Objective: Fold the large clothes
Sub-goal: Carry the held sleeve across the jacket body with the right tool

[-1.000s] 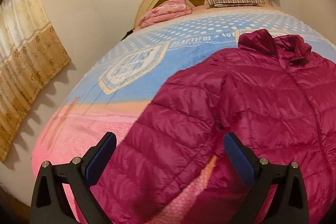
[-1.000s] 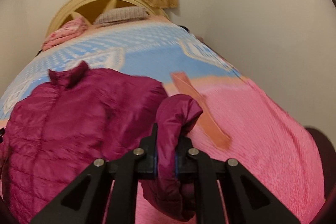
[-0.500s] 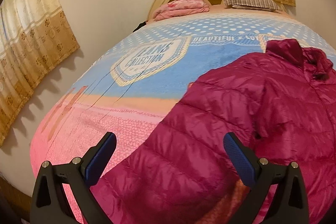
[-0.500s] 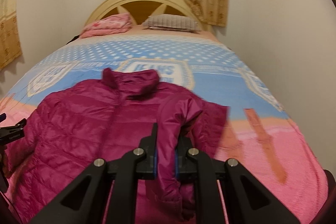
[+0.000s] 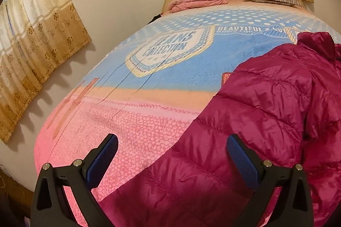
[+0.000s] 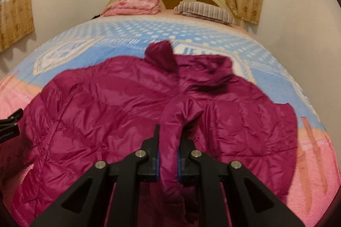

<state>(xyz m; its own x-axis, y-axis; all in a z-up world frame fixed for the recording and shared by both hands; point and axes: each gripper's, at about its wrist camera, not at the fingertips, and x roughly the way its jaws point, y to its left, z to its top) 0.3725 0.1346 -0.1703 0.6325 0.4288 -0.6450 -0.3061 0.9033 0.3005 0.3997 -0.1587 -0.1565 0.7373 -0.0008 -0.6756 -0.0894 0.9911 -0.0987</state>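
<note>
I've swung the right hand-held gripper (image 6: pixel 168 160), clamped on the magenta quilted puffer jacket's (image 6: pixel 110 107) sleeve (image 6: pixel 172 120), over its front, starting the fold, while my left hand-held gripper (image 5: pixel 170 161) hangs open.

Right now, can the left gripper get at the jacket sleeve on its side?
Probably yes. The left gripper is open and holds nothing, and the puffy magenta sleeve lies flat on the bedspread between and just beyond its fingers. Nothing lies on top of it, so a short push forward and down should reach it.

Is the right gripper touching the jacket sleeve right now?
Touching. The right wrist view shows the right gripper shut on the magenta sleeve, with fabric pinched between both pads and bulging above and below them.
</note>
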